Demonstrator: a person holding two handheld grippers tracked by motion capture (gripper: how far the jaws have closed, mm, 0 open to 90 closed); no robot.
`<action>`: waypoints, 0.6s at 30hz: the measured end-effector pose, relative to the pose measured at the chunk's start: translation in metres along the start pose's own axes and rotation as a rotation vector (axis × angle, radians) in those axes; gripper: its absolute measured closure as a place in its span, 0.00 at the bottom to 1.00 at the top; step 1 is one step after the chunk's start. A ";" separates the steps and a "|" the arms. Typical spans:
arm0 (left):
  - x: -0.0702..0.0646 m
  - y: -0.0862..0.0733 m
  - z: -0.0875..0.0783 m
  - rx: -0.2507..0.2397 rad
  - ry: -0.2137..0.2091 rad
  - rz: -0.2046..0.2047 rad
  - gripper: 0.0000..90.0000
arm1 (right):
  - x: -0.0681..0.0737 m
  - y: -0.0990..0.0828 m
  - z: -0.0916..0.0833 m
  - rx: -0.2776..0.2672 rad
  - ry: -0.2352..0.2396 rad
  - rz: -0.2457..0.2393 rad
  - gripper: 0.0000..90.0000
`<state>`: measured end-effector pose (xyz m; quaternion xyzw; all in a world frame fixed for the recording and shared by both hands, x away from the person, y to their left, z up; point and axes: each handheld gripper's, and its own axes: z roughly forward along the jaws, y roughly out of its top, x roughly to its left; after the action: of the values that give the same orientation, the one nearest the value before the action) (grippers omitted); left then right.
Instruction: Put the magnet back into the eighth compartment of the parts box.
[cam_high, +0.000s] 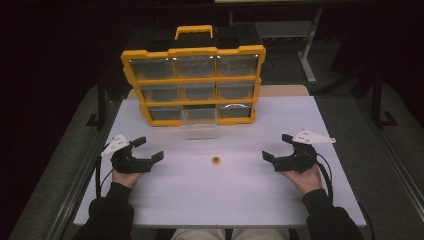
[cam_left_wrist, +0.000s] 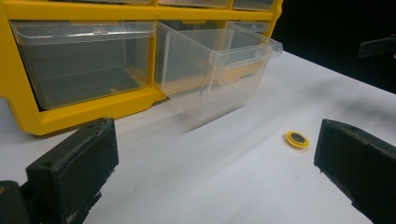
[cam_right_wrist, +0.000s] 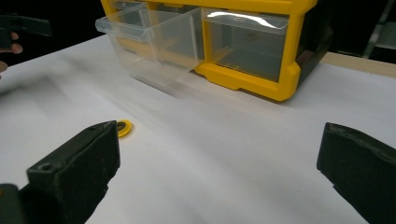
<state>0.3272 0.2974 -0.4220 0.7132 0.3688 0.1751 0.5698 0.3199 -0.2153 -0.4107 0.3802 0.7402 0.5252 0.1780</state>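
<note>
A small yellow ring (cam_high: 216, 160) is lying flat on the white surface (cam_high: 220, 195), roughly midway between the two grippers and touched by neither. In the high view the left gripper (cam_high: 148, 149) is resting low over the surface at the left, with its jaws standing wide apart and holding nothing. The right gripper (cam_high: 276, 147) is mirroring it at the right, and its jaws are likewise spread wide and holding nothing. Both are pointing inward toward the ring, each well apart from it.

Behind the ring, a yellow drawer cabinet (cam_high: 194, 51) is standing upright at the far side of the surface, showing three rows of three clear drawers. The middle drawer of the bottom row (cam_high: 200, 123) is sticking out toward the person, and its front edge is sitting near the ring but not touching it. The other drawers are sitting pushed in.

In the left gripper view the ring (cam_left_wrist: 297, 139) is lying just inside the right-hand jaw, with the pulled-out drawer (cam_left_wrist: 219, 65) beyond it. In the right gripper view the ring (cam_right_wrist: 123, 127) is peeking out beside the tip of the left-hand jaw, partly hidden by it.
</note>
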 end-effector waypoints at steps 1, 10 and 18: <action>0.000 0.000 0.000 0.000 0.001 -0.001 0.00 | 0.001 0.000 0.000 0.000 0.002 -0.001 0.00; 0.000 0.000 0.000 0.006 0.003 0.000 0.00 | 0.006 0.011 0.008 0.062 0.030 -0.002 0.00; 0.000 0.000 0.000 0.006 0.003 0.001 0.00 | 0.014 0.020 0.021 0.080 0.057 -0.020 0.00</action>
<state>0.3274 0.2977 -0.4222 0.7147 0.3700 0.1752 0.5671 0.3325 -0.1884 -0.3982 0.3644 0.7691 0.5041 0.1467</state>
